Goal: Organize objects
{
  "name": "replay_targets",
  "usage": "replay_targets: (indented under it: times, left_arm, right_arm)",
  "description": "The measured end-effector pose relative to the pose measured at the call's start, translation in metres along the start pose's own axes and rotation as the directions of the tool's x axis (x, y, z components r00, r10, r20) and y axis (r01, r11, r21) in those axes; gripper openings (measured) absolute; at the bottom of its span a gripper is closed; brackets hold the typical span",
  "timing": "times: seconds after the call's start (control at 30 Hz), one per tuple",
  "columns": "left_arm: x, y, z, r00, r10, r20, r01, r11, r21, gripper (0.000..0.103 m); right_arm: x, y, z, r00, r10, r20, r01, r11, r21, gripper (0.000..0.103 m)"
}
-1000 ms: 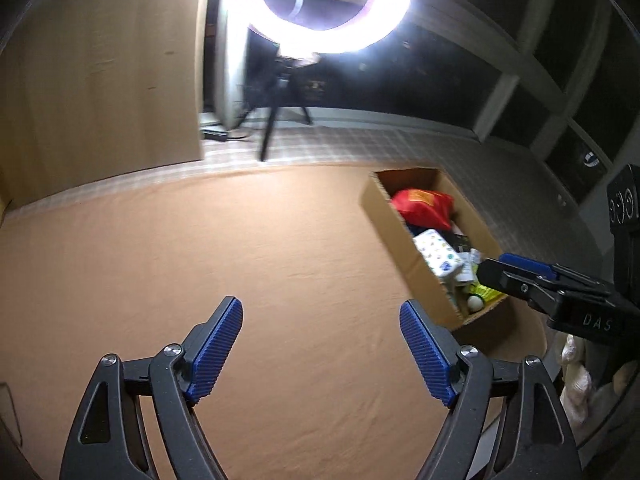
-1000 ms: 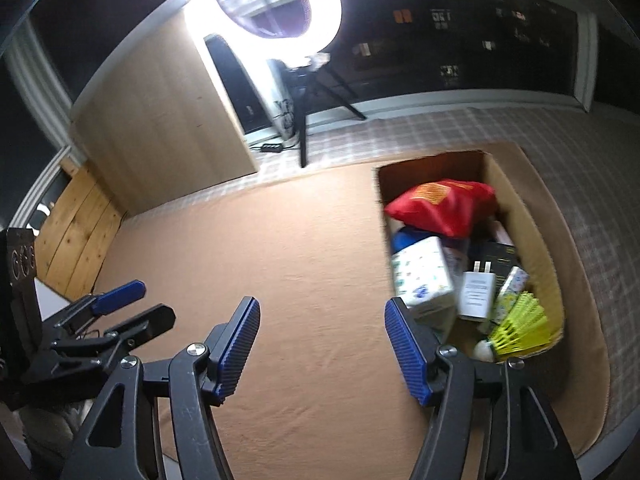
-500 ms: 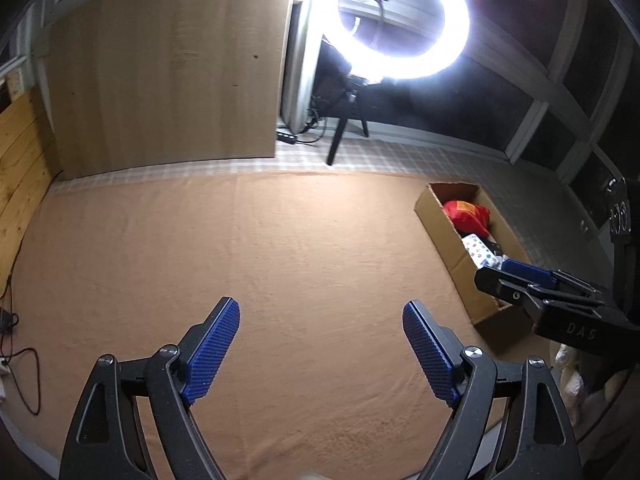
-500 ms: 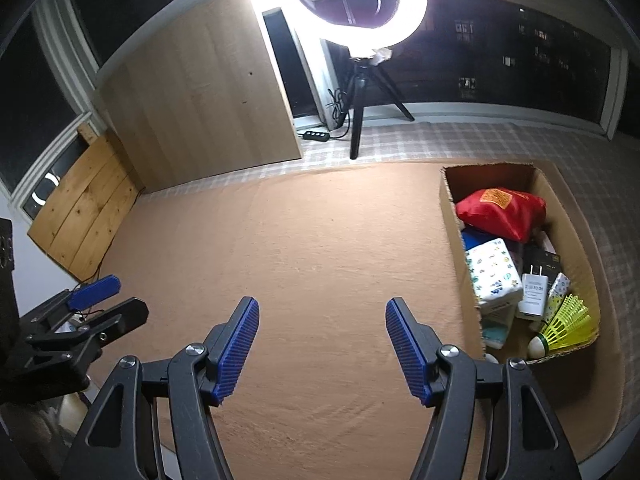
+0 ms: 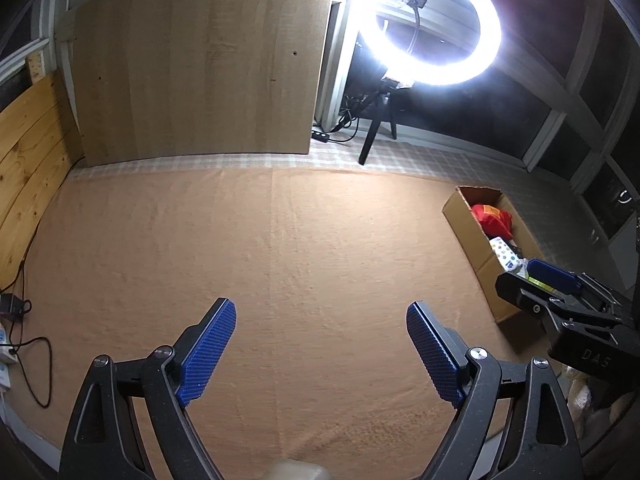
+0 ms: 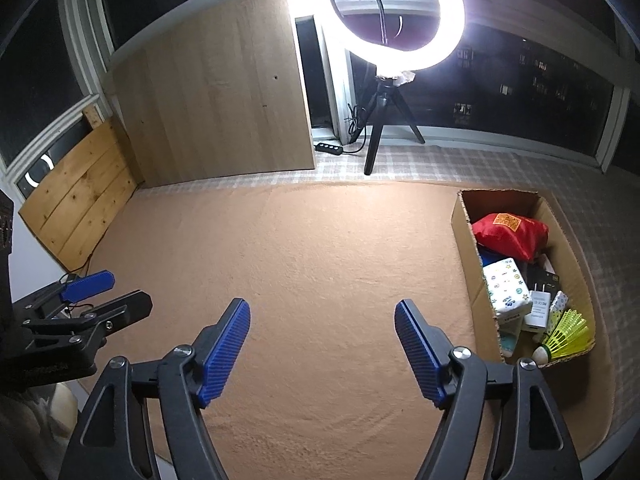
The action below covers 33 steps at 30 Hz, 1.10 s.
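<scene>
Box: the cardboard box (image 6: 466, 236) sits at the right edge of my tan mat (image 6: 320, 248), open-topped, its long side running near to far.
Contents: a red pouch (image 6: 510, 234) at the far end, then a patterned tissue pack (image 6: 505, 286), a white charger (image 6: 538, 312) and, in the near corner, a yellow-green shuttlecock (image 6: 566, 336) — all inside the walls, nothing lying loose on the mat that I can see.
Right gripper: my right gripper (image 6: 322, 344) hangs over the bare mat left of the box, jaws spread with nothing between them; they have just been opening wider.
Left gripper: my left gripper (image 5: 320, 350) is further left, also over bare mat, jaws spread wide and empty — they too have just been opening a little.
Surroundings: a lit ring light (image 6: 386, 20) on a tripod stands at the far side, with a pale wood panel (image 6: 216, 108) to its left.
Stage, as I judge it: the sorting looks finished, or very nearly.
How I'd do this well: keep both tools high and clear of the box rim, and glance over the near mat edge for anything missed.
</scene>
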<state>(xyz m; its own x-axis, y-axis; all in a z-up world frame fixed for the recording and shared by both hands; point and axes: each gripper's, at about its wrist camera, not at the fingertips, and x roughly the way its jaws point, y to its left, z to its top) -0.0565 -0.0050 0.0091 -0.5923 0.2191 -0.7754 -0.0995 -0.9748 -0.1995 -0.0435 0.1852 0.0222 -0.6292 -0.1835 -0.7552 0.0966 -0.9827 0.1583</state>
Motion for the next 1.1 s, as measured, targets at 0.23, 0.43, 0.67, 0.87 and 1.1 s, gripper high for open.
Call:
replay_targets:
  times: [0.23, 0.43, 0.67, 0.87, 1.1]
  left_arm:
    - [-0.005, 0.006, -0.002, 1.0, 0.009, 0.005, -0.009, 1.0, 0.022, 0.09]
    - [-0.004, 0.01, -0.002, 1.0, 0.006, 0.005, -0.006, 1.0, 0.012, 0.09]
    - [0.002, 0.009, -0.003, 1.0, 0.004, -0.007, -0.004, 1.0, 0.01, 0.09]
    - [0.009, 0.011, -0.002, 1.0, 0.008, -0.018, -0.008, 1.0, 0.006, 0.09]
    - [0.015, 0.011, -0.002, 1.0, 0.014, -0.028, -0.014, 1.0, 0.01, 0.09]
  right_arm:
    - [0.003, 0.008, 0.0, 1.0, -0.003, 0.006, 0.003, 1.0, 0.013, 0.072]
    - [0.006, 0.015, -0.001, 1.0, -0.016, -0.001, 0.016, 1.0, -0.002, 0.072]
    - [0.011, 0.018, -0.002, 1.0, -0.025, -0.011, 0.025, 1.0, -0.008, 0.072]
    - [0.013, 0.013, -0.002, 0.999, -0.035, -0.012, 0.035, 0.999, -0.001, 0.072]
    - [0.016, 0.01, 0.0, 0.999, -0.038, -0.014, 0.038, 0.999, 0.003, 0.072]
